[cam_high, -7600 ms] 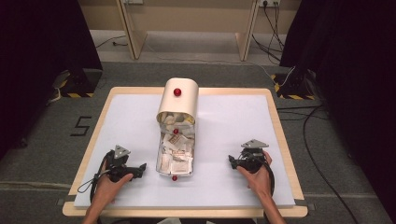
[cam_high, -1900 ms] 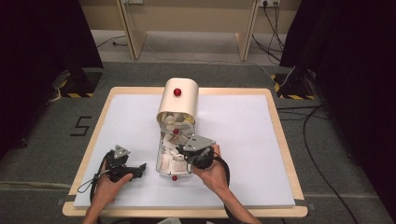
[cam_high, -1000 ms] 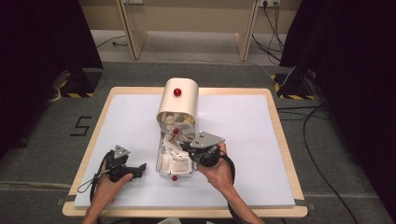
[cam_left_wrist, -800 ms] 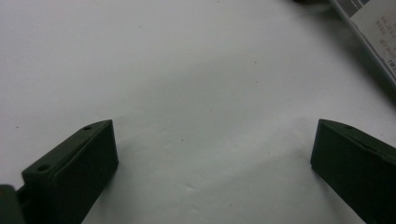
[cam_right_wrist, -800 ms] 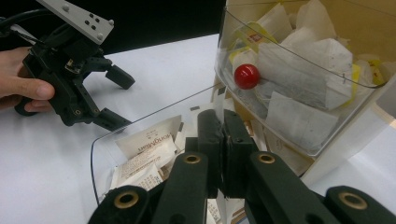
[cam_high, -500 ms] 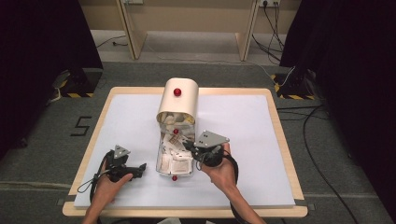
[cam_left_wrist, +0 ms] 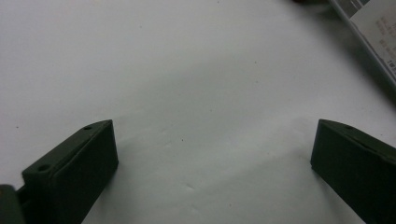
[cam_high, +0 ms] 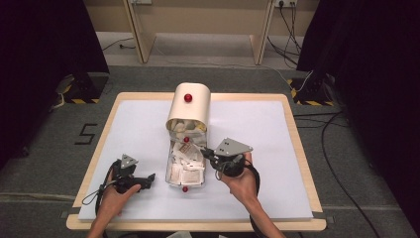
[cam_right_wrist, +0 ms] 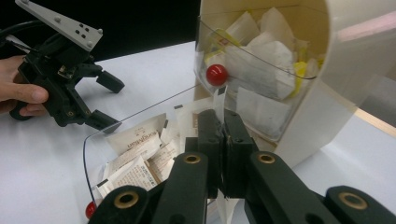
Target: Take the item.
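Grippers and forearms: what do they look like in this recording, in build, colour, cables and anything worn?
Both are black two-jaw tools. The right gripper carries a grey three-cornered plate with small holes, as does the left gripper, and a black cable trails from each. Brass-coloured pivots show on the right one's linkage. Forearms are bare; no sleeves or gloves show.

Bright, even overhead light; dark surroundings; soft shadows, close views slightly blurred.

This looks like a lab or recording studio set up for trials. A white-topped surface (cam_high: 277, 148) stands on grey carpet, hemmed by black curtains (cam_high: 44, 54), with loose cables (cam_high: 341, 144), hazard-striped stand feet (cam_high: 302, 91) and a taped number (cam_high: 86, 134) on the floor.
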Tool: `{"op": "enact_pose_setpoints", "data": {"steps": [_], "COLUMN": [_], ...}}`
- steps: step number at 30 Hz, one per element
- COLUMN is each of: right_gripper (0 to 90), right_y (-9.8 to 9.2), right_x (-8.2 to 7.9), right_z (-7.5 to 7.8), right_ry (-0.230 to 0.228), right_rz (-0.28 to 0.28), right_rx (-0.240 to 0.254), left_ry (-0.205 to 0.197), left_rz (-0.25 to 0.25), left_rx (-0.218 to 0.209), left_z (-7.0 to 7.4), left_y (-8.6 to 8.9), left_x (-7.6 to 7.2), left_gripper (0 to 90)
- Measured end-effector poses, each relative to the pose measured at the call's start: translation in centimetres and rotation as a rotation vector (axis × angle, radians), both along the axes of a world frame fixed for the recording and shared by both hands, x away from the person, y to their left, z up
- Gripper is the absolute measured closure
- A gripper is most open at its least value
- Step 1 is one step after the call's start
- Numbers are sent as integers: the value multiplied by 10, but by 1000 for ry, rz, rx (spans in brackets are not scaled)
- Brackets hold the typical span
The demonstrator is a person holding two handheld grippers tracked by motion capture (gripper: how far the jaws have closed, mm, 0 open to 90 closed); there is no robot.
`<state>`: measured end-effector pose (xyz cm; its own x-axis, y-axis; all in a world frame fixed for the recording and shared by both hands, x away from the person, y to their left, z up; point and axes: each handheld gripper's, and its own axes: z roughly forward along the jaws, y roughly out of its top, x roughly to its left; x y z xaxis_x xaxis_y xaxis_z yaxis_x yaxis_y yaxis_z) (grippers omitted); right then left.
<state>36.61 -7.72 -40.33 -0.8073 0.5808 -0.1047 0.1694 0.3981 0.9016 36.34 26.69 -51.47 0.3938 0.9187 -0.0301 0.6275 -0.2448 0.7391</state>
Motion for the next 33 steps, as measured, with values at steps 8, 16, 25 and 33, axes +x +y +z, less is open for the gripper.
{"op": "enact_pose_setpoints", "data": {"steps": [8, 16, 25, 33], "right_gripper": [884, 884, 884, 884], "right_y": [-12, -30, -45, -59], "right_x": [0, 0, 2, 8], "right_z": [3, 3, 6, 4], "right_ry": [-1, -1, -10, -8], "right_rz": [-27, -62, -96, -145], "right_rx": [10, 14, 23, 20], "left_ry": [0, 0, -1, -1], "left_rz": [0, 0, 1, 1], "left_rx": [0, -1, -2, -2], "left_z": [0, 0, 0, 0], "left_y": [0, 0, 0, 0], "left_x": [0, 0, 0, 0], "left_gripper": [1, 1, 1, 1]}}
